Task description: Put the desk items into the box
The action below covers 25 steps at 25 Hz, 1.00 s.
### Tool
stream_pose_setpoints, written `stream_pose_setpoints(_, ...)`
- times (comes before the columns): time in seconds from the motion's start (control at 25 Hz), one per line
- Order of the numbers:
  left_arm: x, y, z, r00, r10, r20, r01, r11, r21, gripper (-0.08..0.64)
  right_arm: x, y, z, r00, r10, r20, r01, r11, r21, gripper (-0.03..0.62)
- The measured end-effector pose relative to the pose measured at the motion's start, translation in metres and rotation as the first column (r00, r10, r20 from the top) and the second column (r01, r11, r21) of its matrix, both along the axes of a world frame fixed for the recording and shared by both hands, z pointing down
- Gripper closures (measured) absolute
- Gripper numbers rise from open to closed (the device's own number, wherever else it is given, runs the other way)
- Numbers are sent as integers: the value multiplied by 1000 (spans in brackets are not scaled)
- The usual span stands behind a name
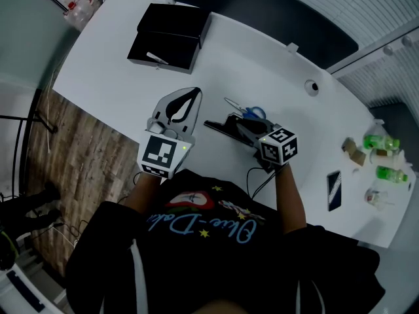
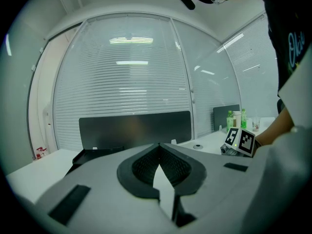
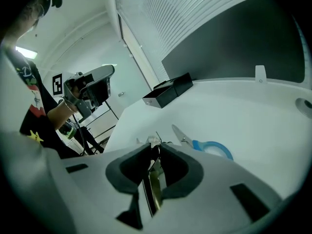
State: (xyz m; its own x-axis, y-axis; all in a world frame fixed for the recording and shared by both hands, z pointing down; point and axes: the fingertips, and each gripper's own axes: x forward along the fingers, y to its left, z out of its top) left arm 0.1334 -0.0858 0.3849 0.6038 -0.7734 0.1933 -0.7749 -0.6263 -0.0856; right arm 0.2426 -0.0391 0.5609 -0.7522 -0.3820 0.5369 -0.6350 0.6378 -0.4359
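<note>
A black open box (image 1: 170, 34) stands at the far side of the white table (image 1: 105, 90), with a pale pen-like item inside it. My left gripper (image 1: 195, 93) hovers over the table's near edge, shut with nothing in it; its jaws (image 2: 159, 146) meet at the tips. My right gripper (image 1: 234, 126) is shut on a long thin black desk item (image 1: 219, 127) that lies on the table, and a metal strip of it shows between the pads (image 3: 152, 147). Blue-handled scissors (image 1: 252, 113) lie just beyond it (image 3: 204, 145). The box (image 3: 168, 92) lies far ahead on the left.
A phone (image 1: 334, 190), green bottles (image 1: 380, 142) and small jars sit at the table's right end. A round cable grommet (image 1: 311, 87) is set in the tabletop. A dark screen runs along the far edge (image 3: 234, 43). Wooden floor (image 1: 85, 156) lies to the left.
</note>
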Motion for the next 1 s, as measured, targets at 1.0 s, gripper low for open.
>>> stream_pose_setpoints(1.0,5,13,-11,1000,15,4,-15,1000,27,552,4,9,-27,998,49,42,-52,996,71,560)
